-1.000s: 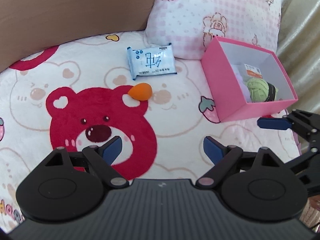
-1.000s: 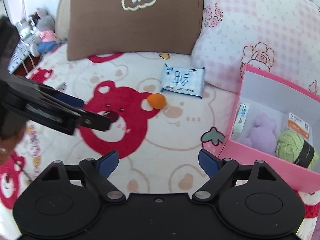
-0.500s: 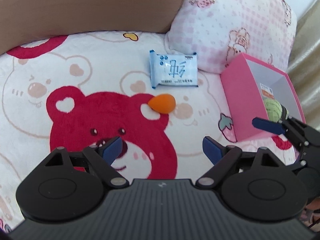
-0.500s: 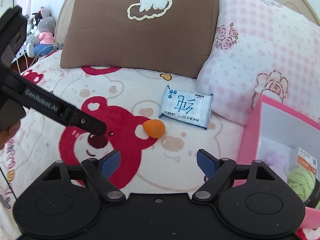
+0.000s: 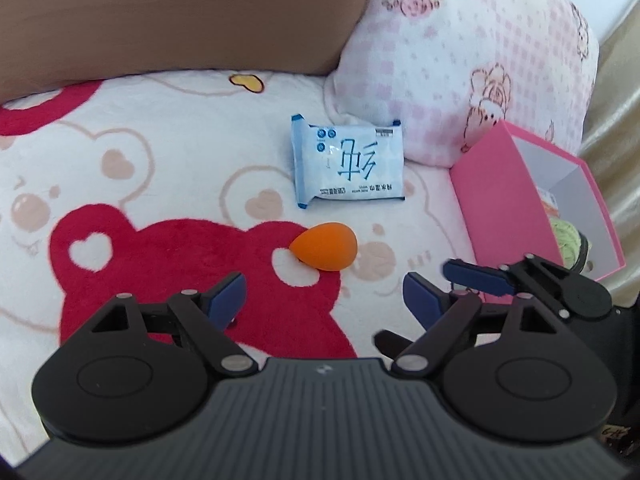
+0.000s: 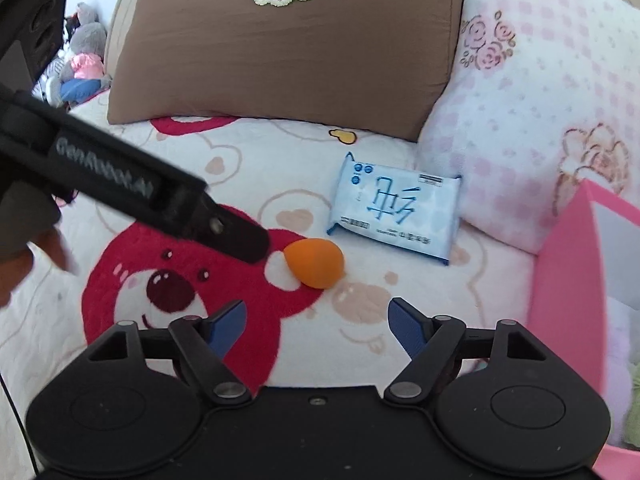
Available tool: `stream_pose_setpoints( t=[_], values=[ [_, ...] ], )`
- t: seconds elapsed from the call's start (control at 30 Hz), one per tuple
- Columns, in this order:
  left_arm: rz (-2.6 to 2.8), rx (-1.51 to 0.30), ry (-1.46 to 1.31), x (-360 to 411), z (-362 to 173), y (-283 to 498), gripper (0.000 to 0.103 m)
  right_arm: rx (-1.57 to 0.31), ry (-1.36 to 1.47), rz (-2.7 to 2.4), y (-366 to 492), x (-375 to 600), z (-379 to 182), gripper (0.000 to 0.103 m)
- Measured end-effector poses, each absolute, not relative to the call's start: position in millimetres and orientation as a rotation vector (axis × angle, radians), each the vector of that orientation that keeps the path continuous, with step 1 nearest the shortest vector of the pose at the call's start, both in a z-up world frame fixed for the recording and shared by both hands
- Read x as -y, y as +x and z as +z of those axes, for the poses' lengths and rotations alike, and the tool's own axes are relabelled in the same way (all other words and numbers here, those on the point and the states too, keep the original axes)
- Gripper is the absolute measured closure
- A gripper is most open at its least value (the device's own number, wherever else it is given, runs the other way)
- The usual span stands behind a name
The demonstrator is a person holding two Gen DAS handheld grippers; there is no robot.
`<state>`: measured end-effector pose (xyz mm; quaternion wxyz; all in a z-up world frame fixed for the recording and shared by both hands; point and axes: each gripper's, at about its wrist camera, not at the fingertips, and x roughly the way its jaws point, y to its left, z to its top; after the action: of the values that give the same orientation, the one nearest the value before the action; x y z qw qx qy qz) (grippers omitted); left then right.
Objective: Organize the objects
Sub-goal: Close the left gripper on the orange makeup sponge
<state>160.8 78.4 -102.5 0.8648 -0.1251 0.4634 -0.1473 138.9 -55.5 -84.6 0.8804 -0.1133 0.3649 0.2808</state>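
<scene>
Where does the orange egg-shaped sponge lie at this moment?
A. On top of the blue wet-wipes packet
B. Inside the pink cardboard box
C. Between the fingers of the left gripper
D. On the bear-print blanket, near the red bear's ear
D: the orange egg-shaped sponge rests on the bear-print blanket at the red bear's ear, apart from the blue wet-wipes packet and the pink cardboard box.

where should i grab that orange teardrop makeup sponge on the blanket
Grip the orange teardrop makeup sponge across its fat rounded belly, coming down from above. It lies on its side, tip toward the red bear's face, and the narrow tip would likely slip out of the pads.
</scene>
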Motion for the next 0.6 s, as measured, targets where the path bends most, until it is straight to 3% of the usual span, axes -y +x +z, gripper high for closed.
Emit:
stream_pose_setpoints(
  t=[0.13,0.33,0.47,0.6],
  values=[
    [-0.28,-0.957,-0.206,-72.6,-111.1,167.6,0.023,-0.77,-0.187,0.6,153.7,51.6,-99.6,0.033],
    [-0.266,-0.946,-0.285,-77.4,-126.9,172.7,0.023,-0.778,-0.194,0.583,167.4,47.5,-120.3,0.034],
    [-0.259,-0.954,-0.285,-73.7,-137.2,176.6,0.031,-0.8,-0.181,0.597,175.2,44.7,-130.1,0.035],
    [-0.275,-0.919,-0.374,-79.9,-140.6,181.9,0.035,-0.761,-0.193,0.605,178.6,37.0,-136.6,0.043]
  ],
)
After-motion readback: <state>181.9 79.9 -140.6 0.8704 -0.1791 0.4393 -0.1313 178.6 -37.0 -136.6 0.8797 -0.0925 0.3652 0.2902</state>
